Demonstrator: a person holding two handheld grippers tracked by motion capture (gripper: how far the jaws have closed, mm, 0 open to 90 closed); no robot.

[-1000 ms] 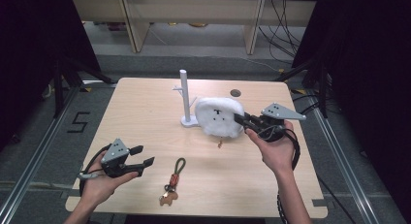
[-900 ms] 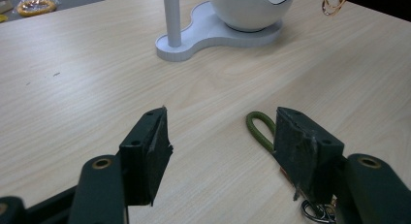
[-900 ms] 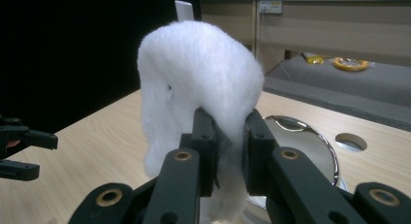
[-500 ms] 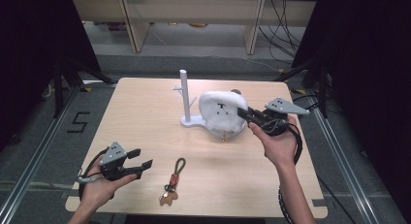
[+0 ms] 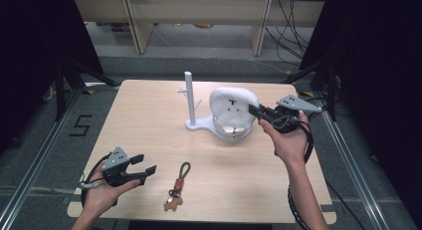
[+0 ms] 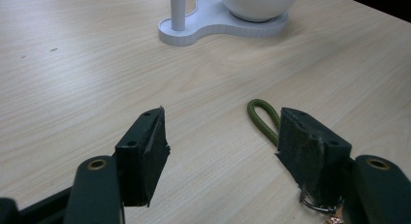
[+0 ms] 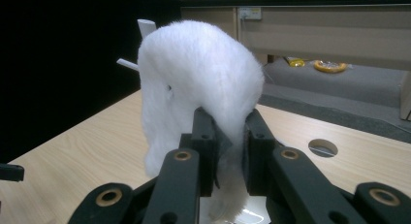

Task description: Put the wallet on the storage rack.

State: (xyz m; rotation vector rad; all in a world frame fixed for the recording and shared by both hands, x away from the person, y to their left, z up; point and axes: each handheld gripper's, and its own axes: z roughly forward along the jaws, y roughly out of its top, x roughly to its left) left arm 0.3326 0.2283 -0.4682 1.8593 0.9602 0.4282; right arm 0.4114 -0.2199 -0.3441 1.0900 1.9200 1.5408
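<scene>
White fluffy hat (image 5: 233,109) is pinched at its edge between the jaws of the right gripper (image 5: 260,112), lifted and draped over the round head form (image 6: 257,3) on the white stand (image 5: 199,124); in the right gripper view the plush hangs from just ahead of the closed jaws, pole (image 5: 189,93) of the stand behind it. Left gripper (image 5: 144,169) rests low at the near bench (image 5: 149,120) edge, jaws just been opening and now wide with nothing between them; keychain (image 5: 178,186) with green loop (image 6: 264,118) lies just beside its right jaw, touching neither pad as far as visible. Step in hand looks like seating or pulling the hat on the form. To do it well: keep the pinch on the brim only, move slowly so the fabric slides instead of dragging the stand, watch the stand base doesn't tip or skid, release only once the hat sits centred. Left gripper could steady the base if it shifts
</scene>
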